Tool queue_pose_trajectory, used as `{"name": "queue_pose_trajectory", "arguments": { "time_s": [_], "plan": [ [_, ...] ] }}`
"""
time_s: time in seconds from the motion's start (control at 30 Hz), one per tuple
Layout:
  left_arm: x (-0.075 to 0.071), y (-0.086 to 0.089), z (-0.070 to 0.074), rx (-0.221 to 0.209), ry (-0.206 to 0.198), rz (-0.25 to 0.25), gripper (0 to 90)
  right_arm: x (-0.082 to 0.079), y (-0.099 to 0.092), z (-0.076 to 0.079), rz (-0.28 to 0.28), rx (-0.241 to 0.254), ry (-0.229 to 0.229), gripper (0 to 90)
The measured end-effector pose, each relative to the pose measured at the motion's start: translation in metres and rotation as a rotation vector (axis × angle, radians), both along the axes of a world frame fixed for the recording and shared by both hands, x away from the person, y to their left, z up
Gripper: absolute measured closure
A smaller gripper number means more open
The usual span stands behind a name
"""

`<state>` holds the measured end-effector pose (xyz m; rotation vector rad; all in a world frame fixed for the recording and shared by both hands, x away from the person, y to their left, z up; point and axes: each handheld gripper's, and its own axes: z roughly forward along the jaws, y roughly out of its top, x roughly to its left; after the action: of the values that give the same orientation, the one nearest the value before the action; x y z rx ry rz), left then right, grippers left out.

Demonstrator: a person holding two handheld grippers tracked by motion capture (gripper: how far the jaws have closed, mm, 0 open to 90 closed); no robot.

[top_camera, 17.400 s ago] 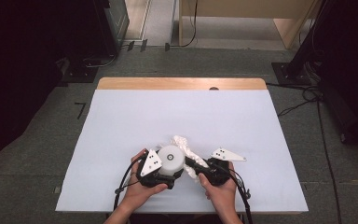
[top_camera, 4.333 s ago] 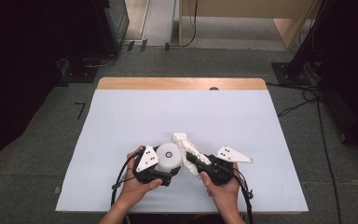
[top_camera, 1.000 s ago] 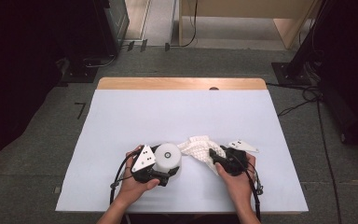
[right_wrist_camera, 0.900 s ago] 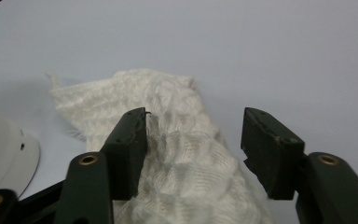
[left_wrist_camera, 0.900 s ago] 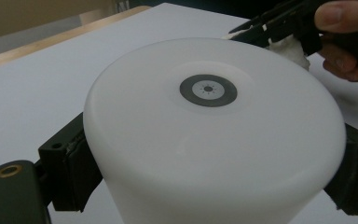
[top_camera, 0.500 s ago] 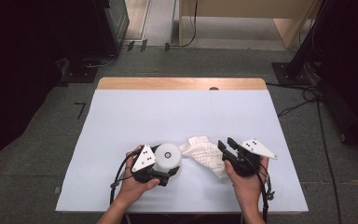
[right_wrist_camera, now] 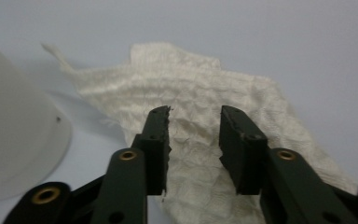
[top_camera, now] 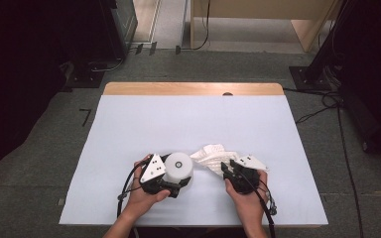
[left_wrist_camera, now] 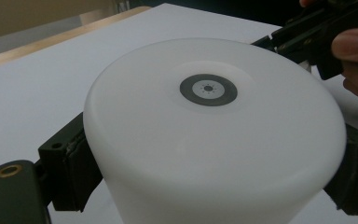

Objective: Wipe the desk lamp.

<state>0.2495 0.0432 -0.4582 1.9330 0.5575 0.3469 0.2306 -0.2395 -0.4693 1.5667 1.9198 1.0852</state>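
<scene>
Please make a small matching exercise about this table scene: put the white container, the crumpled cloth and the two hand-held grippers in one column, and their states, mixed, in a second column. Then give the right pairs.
Column 1
1. white container
2. crumpled cloth
3. left hand-held gripper
4. right hand-held gripper

Column 2
A. jaws apart over the cloth, not pressing on it
B. stands on the table with a dark ring in the middle of its top
C. lies on the white table cover between the container and the right hand
D. jaws pressed against both sides of the container

Pairs: 1-B, 2-C, 3-D, 4-A
</scene>
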Motion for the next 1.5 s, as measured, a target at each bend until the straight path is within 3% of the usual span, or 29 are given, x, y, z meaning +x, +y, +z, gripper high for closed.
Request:
{"name": "queue_pose_trajectory", "arguments": {
  "time_s": [0.1,0.23,0.3,0.4,0.47,0.57,0.6,0.63,0.8,0.97,1.03,1.13,1.23,1.37,1.43,1.5],
  "plan": [
    [0.0,0.0,0.0,0.001,0.001,0.001,8.6,0.008,0.0,-0.01,-0.025,-0.057,0.062,47.5],
    [0.0,0.0,0.0,0.001,0.0,0.003,8.6,0.014,-0.006,-0.018,-0.074,-0.051,0.066,41.6],
    [0.0,0.0,0.0,-0.001,0.0,0.003,8.6,0.018,-0.009,-0.02,-0.078,-0.023,0.077,39.6],
    [0.0,0.0,-0.001,-0.004,0.0,0.004,8.6,0.021,-0.007,-0.024,-0.07,-0.031,0.081,34.6],
    [0.0,-0.001,-0.001,-0.003,-0.001,0.006,8.6,0.021,-0.001,-0.026,-0.067,-0.071,0.074,32.7],
    [-0.001,-0.001,0.0,-0.001,-0.001,0.008,8.6,0.021,0.008,-0.028,-0.07,-0.173,0.055,33.3],
    [-0.001,-0.001,0.0,-0.001,-0.001,0.008,8.5,0.021,0.009,-0.028,-0.069,-0.179,0.054,33.6],
    [-0.001,-0.001,0.0,-0.001,-0.001,0.009,8.5,0.021,0.008,-0.028,-0.07,-0.174,0.056,35.1],
    [-0.002,-0.001,0.0,-0.003,0.002,0.017,8.4,0.02,-0.004,-0.027,-0.058,-0.187,0.044,59.6],
    [-0.006,0.0,0.003,0.004,-0.004,0.053,8.2,0.019,-0.007,-0.028,-0.04,-0.205,0.023,67.5],
    [-0.007,0.003,0.005,-0.013,-0.002,0.064,7.7,0.019,-0.009,-0.028,-0.033,-0.215,0.019,73.4],
    [-0.012,0.004,0.008,-0.048,-0.002,0.096,6.6,0.02,-0.015,-0.028,-0.015,-0.181,0.012,77.2],
    [-0.021,-0.002,0.006,-0.055,-0.026,0.157,3.0,0.02,-0.022,-0.029,0.001,-0.131,0.005,78.2],
    [-0.033,-0.017,0.001,0.001,-0.058,0.283,2.2,0.018,-0.021,-0.026,-0.006,-0.121,-0.018,78.3],
    [-0.034,-0.023,0.0,0.033,-0.055,0.336,2.2,0.016,-0.019,-0.024,0.001,-0.119,-0.031,78.3],
    [-0.032,-0.023,-0.001,0.037,-0.037,0.345,4.7,0.014,-0.016,-0.02,0.006,-0.108,-0.051,78.3]
  ]
}}
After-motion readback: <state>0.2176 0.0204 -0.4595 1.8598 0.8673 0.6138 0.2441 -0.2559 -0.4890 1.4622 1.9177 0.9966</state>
